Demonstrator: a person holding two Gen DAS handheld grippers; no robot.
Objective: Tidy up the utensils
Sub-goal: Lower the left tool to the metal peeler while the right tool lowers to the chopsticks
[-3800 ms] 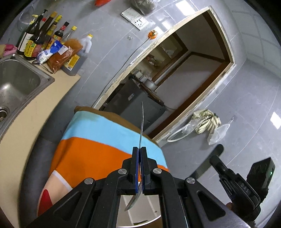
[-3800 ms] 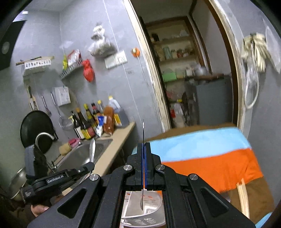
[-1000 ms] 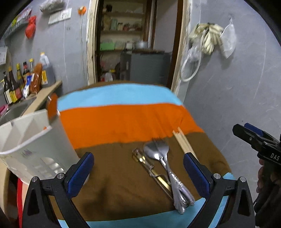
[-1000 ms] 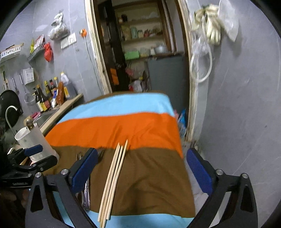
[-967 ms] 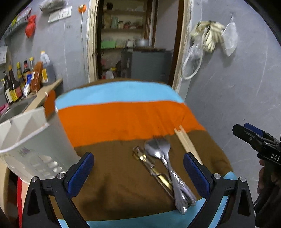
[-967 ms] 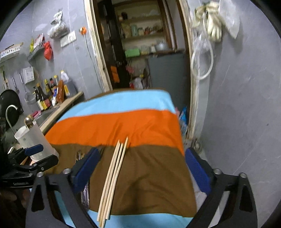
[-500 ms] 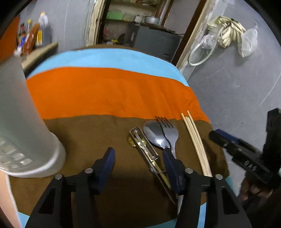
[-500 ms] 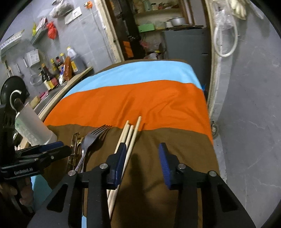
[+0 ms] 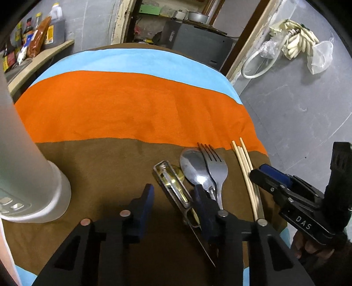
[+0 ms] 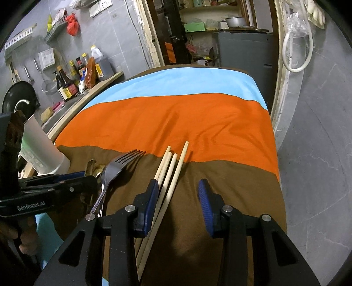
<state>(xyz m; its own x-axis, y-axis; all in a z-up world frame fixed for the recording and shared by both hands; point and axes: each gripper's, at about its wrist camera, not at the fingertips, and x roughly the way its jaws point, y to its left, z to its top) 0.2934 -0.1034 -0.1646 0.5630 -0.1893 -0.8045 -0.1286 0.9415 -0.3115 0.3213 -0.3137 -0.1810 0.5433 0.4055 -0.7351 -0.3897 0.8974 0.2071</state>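
A modest home kitchen with grey tiled walls: sauce and oil bottles (image 10: 76, 76) crowd the back of a pale counter (image 10: 96, 87) beside what appears to be a steel sink (image 10: 66, 105), though it is largely hidden. A dark pan (image 10: 19, 96), a strainer and ladles (image 10: 45, 81) hang on the wall under a wire rack (image 10: 56, 29), near a wall socket (image 10: 100, 7). A wood-framed doorway (image 10: 151, 41) opens onto pantry shelves (image 10: 211, 26) holding a metal pot (image 10: 235, 21). In front, a fork (image 10: 116, 171), spoon (image 9: 193, 167) and chopsticks (image 10: 169, 173) lie on a tabletop under a striped cloth (image 10: 187, 118), next to a white utensil holder (image 10: 41, 149).
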